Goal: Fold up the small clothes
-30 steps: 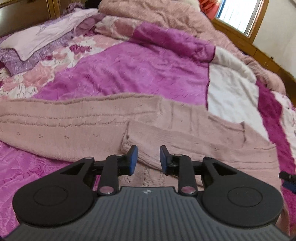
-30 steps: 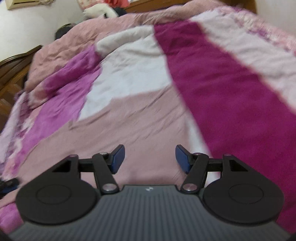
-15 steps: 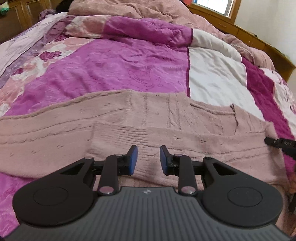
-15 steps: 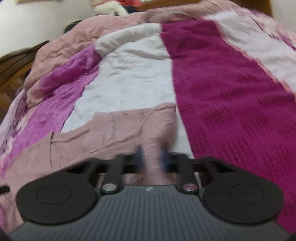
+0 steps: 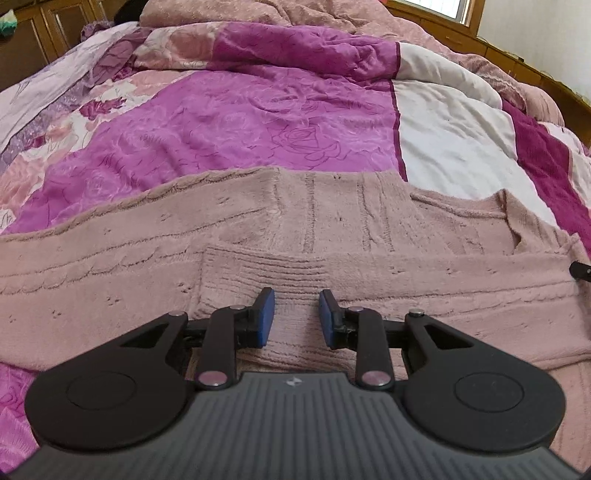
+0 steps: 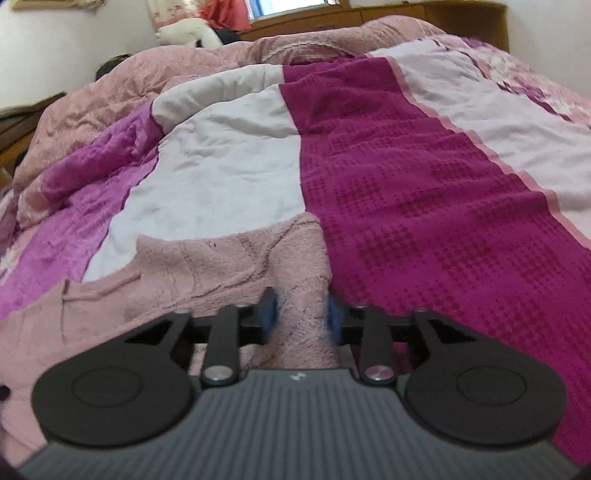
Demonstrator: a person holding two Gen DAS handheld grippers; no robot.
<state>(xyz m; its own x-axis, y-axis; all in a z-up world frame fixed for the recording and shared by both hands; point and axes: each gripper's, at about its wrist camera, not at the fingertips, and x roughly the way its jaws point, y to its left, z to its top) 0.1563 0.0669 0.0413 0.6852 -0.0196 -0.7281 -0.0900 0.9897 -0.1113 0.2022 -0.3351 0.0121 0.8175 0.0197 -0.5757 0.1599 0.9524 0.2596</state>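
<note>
A pale pink knit sweater [image 5: 332, 225] lies flat across the quilted bed, with one sleeve [image 5: 424, 280] folded across its front. My left gripper [image 5: 293, 314] is open just above the ribbed cuff [image 5: 243, 273] of that sleeve, holding nothing. In the right wrist view the sweater's right end [image 6: 207, 266] shows. My right gripper [image 6: 301, 314] has its jaws on either side of a raised fold of the sweater [image 6: 301, 295], and motion blur hides whether they grip it. The right gripper's tip shows at the left wrist view's right edge [image 5: 581, 271].
The bed is covered by a patchwork quilt of magenta [image 5: 229, 122], white [image 6: 221, 166] and dark crimson [image 6: 424, 206] panels. A rumpled pink duvet [image 6: 229, 59] is heaped at the far side. Wooden furniture [image 5: 48, 29] stands beyond the bed.
My right gripper's jaws narrowed from wide open onto a fold at the sweater's right end. My left gripper moved along the sleeve toward its cuff and stayed open.
</note>
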